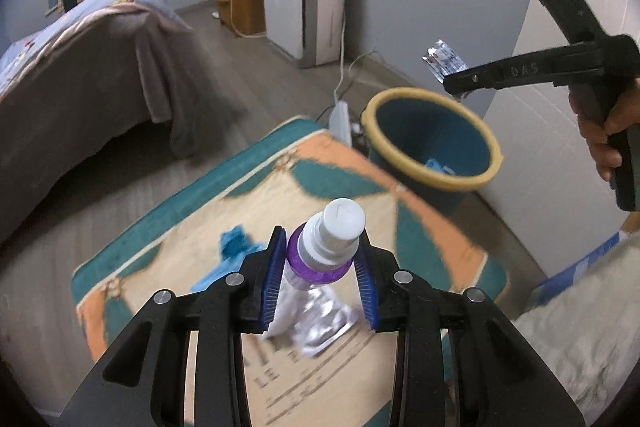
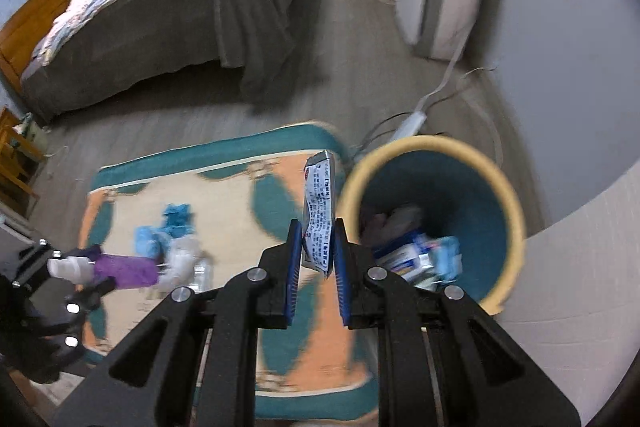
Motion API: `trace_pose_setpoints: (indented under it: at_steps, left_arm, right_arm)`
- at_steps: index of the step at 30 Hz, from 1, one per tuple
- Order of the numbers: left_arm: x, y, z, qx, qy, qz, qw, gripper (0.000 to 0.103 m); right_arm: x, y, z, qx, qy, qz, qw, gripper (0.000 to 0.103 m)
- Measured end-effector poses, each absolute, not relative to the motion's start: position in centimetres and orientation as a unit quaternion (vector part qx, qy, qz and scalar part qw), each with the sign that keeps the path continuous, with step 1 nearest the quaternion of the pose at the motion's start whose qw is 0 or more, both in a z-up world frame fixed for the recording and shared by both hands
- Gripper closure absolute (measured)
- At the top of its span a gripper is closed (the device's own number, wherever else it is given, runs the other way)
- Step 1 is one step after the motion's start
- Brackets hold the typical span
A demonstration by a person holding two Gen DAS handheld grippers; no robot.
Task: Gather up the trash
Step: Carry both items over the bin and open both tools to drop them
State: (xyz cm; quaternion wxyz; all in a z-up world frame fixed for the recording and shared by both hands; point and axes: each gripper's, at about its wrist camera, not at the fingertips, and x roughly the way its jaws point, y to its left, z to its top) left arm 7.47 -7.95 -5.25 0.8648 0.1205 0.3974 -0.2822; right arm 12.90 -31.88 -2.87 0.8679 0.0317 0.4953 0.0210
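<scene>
Both grippers were loaded for one trip: the left gripper [image 1: 322,259] clenched a spray bottle [image 1: 326,247], the right gripper [image 2: 316,259] a sachet [image 2: 318,215] — the bin [image 2: 516,211] waited at two o'clock.

A grey wood floor [image 2: 344,99] carries a teal, orange and cream rug [image 2: 224,195]. On the rug lie crumpled blue scraps [image 2: 176,215]. A teal bin [image 2: 508,203] stands just beside it.

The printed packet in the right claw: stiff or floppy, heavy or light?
Probably thin and floppy: the printed packet bends above the right claw, which pinches only its lower end. Likely light, since it stands up from that narrow pinch without drooping over.
</scene>
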Motion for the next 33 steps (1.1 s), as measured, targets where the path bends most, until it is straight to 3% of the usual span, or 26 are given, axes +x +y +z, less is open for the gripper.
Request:
trace_pose_setpoints:
  at_steps: [33]
  left_arm:
    - [13.1, -23.6, -5.8, 0.117, 0.401, -0.307, 0.855, 0.068]
  right_arm:
    - [15.6, -43.1, -10.3, 0.086, 0.547, -0.073, 0.829, 0.088]
